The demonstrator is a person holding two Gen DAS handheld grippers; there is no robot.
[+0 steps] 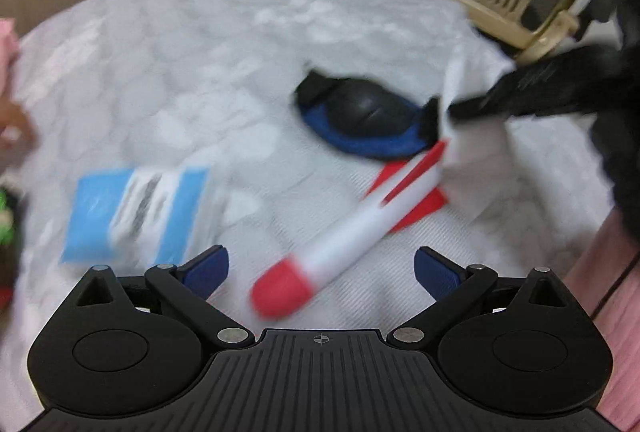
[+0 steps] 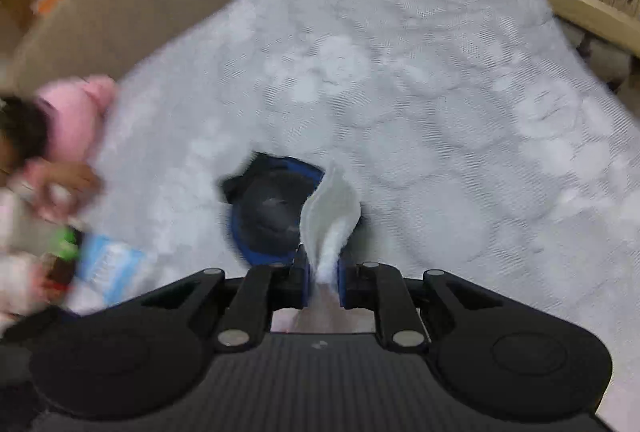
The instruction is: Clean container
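My right claw [image 2: 322,272] pinches the white folded wipe [image 2: 330,216]; left claw [image 1: 320,272] gapes empty. The blue-rimmed black round container [image 2: 272,211] sits mid-bed, so I'd press down gently, wiping in circles.

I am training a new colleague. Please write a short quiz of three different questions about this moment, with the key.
1. True or false: the right gripper is shut on a white wipe.
2. What lies between the open fingers of the left gripper?
A. the blue packet
B. the red cap end of a white and red tube
C. nothing but the white lace cloth
3. Fill in: the dark domed thing has a rim of ____ colour.

Key: 1 true; 2 B; 3 blue.
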